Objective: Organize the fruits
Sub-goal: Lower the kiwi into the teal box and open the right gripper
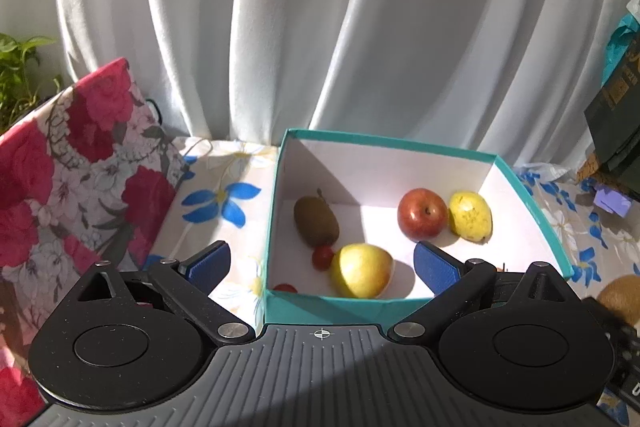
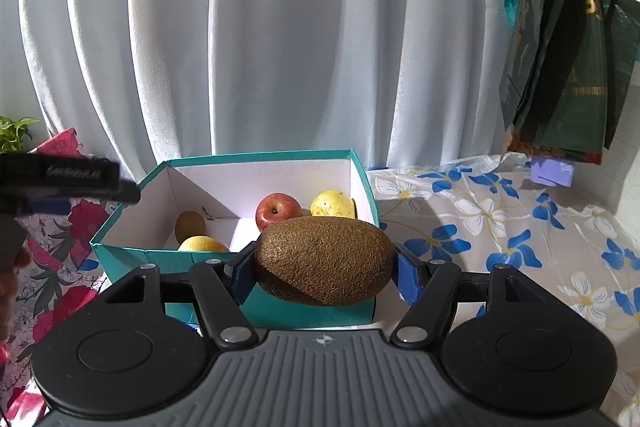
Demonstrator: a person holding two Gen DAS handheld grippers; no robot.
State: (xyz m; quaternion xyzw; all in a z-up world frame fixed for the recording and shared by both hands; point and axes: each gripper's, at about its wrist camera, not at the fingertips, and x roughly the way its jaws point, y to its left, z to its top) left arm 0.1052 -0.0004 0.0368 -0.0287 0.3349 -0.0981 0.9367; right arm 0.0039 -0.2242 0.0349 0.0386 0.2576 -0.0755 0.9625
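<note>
A teal box with a white inside holds a kiwi, a red apple, two yellow pears and two small red tomatoes. My left gripper is open and empty above the box's near wall. My right gripper is shut on a second kiwi, held in front of the box. That kiwi also shows at the right edge of the left wrist view.
A floral tablecloth covers the table. A red-flowered box stands left of the teal box. White curtains hang behind. Dark green bags hang at the right, with a small purple object below. A plant is far left.
</note>
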